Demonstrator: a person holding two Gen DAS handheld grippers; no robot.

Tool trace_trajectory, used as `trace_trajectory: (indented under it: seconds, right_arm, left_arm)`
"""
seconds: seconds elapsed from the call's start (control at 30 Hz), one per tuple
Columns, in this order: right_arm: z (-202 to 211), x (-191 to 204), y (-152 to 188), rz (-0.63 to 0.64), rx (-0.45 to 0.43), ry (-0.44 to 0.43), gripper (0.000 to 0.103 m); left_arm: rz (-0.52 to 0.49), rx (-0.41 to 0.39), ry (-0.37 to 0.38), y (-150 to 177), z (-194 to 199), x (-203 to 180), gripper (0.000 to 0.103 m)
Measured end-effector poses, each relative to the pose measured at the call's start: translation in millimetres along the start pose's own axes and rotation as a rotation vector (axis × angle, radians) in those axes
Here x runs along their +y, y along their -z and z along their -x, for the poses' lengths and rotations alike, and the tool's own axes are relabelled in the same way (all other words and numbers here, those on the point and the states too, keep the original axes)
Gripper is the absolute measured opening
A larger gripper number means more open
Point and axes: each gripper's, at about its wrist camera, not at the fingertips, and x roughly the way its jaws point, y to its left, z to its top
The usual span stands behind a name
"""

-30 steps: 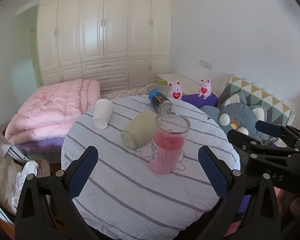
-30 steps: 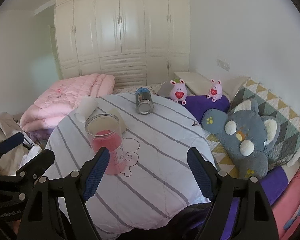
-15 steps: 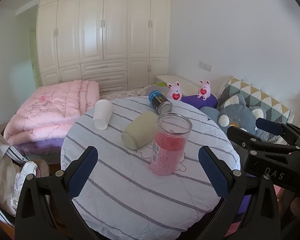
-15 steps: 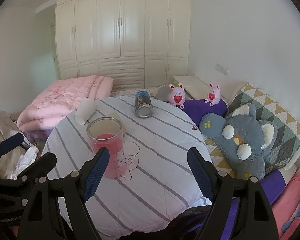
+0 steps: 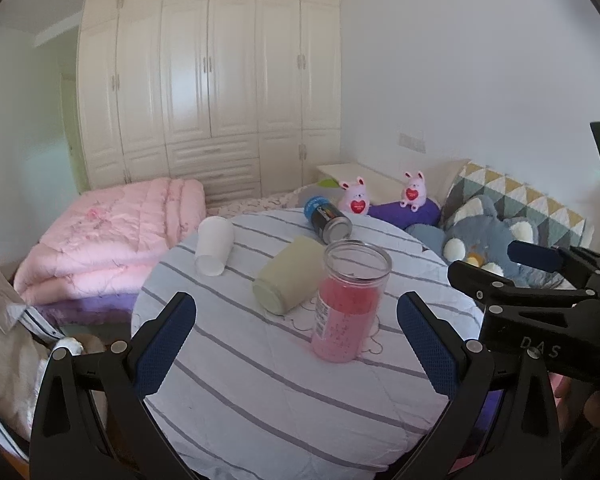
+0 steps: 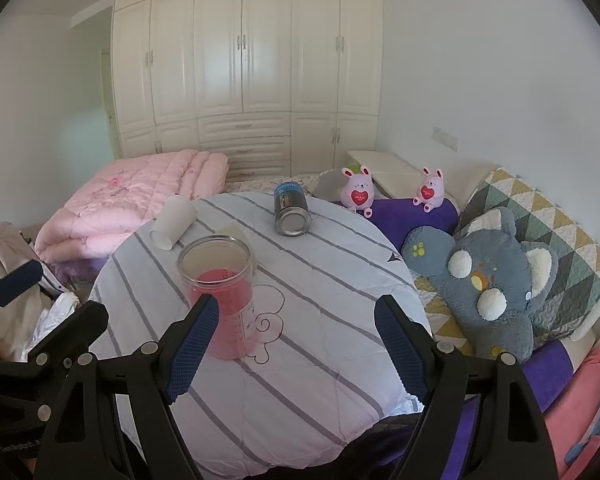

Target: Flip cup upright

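A clear cup (image 5: pixel 350 300) with pink filling stands upright near the middle of the round striped table (image 5: pixel 260 384); it also shows in the right wrist view (image 6: pixel 220 296). A pale green cup (image 5: pixel 290 280) lies on its side behind it. A white cup (image 5: pixel 213 251) lies on its side at the far left, also in the right wrist view (image 6: pixel 173 222). A blue can (image 5: pixel 327 222) lies on its side at the far edge. My left gripper (image 5: pixel 296 344) is open and empty, above the near side. My right gripper (image 6: pixel 296 336) is open and empty.
A folded pink quilt (image 5: pixel 112 240) lies left of the table. A grey plush toy (image 6: pixel 488 280), purple cushion (image 6: pixel 404 216) and two pink bunny toys (image 6: pixel 358 194) lie to the right. White wardrobes (image 5: pixel 208 80) stand behind. Clothes (image 5: pixel 4 340) are piled at near left.
Both grippers have drawn back and risen slightly, so the table appears a little farther away. The cups and can have not moved.
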Motion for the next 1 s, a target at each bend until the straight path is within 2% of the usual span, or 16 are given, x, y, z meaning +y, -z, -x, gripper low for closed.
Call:
trace_trajectory:
  seconds: [0.3, 0.6, 1.0]
  right_arm:
    - [-5, 0, -1, -0.007, 0.014, -0.004, 0.081]
    - [-13, 0, 1, -0.005, 0.035, -0.005, 0.081]
    - [-25, 6, 4, 0.000, 0.075, -0.029, 0.081]
  left_arm:
    - [0.002, 0.003, 0.005, 2, -2, 2, 0.102]
    - [0.001, 0.024, 0.047, 7, -9, 3, 0.102]
    - [0.001, 0.033, 0.035, 8, -16, 10, 0.102]
